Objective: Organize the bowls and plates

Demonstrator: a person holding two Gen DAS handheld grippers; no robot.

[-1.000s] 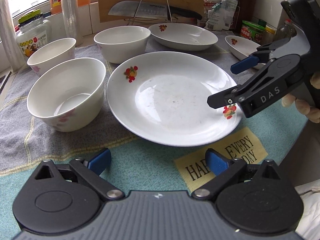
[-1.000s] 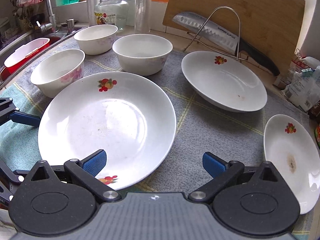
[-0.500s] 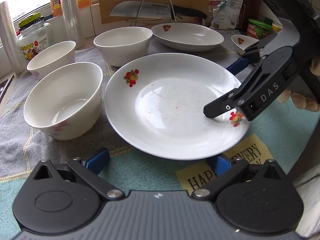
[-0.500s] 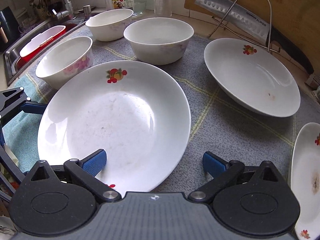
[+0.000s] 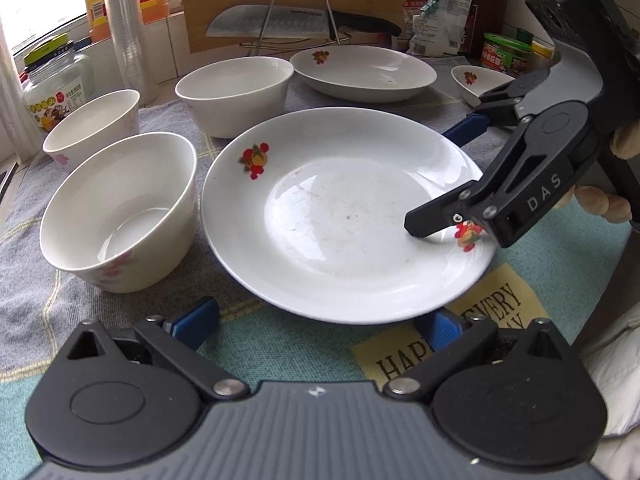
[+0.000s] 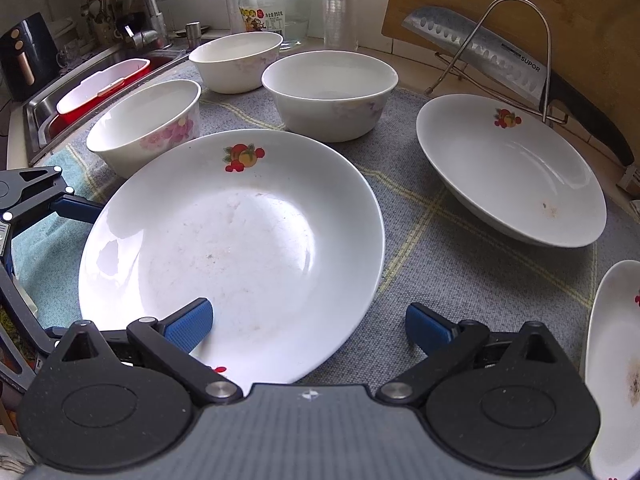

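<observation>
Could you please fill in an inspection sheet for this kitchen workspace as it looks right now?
Surface: grey and teal mat covering the counter.
Job's things: large plate in front, faintly stained; three bowls behind it; deep plate at right; small plate at the right edge, with a brown stain.
Clutter: glass jar, cleaver on a wire rack against a wooden board.
Grippers: left gripper open, one of its fingers under the large plate's near rim; right gripper open, one finger over the large plate.
Cables: nothing seen.
Surroundings: sink with a red and white tub at left.
</observation>
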